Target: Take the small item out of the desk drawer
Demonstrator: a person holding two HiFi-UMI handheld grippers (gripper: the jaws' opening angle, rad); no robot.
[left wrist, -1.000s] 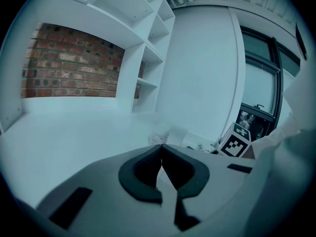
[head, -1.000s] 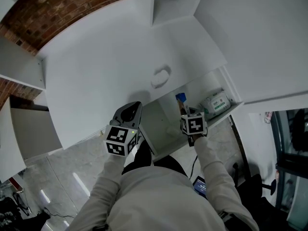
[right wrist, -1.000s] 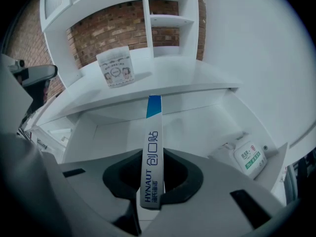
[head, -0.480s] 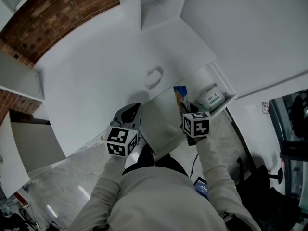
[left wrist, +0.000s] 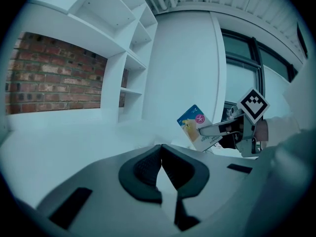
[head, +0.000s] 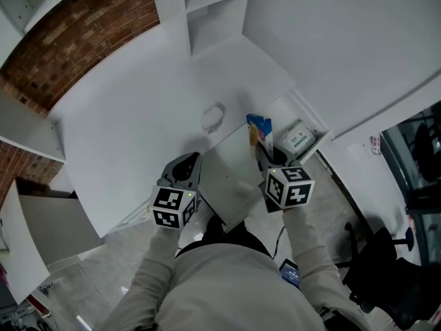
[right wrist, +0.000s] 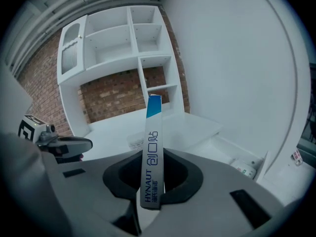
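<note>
A: White desk [head: 124, 129], brick wall [head: 89, 33] behind, white shelves [right wrist: 123, 38] up top. Drawer [head: 227, 174] hangs open on the rt side. Where's the item?

B: Thin box [head: 260, 131], blue at the top. It's in the right tool [right wrist: 152, 181], pads clamped on its two flat faces, approx. the lower third. Looks clear of the drawer, up over its back edge by the desk lip.

A: Orientation?

B: Long axis runs straight out along the jaws, tipped up and away from the person. Narrow edge faces the tool's own camera, print side to the left.

A: So the desk top is...?

B: Ahead and to the left of the box. I'd guess a short carry that way, then set it down flat or on edge. Rt forearm is low, wrist angled up.

A: Left tool [left wrist: 162, 174]?

B: Clenched on nothing, jaw tips meeting. It hovers over the desk's front edge, just left of the drawer, aimed at the shelves. Nearer the desk, but not needed imo.

A: Anything else in there?

B: White pack [head: 298, 138] w/ green print at the drawer's far rt end, well apart from the box.
</note>
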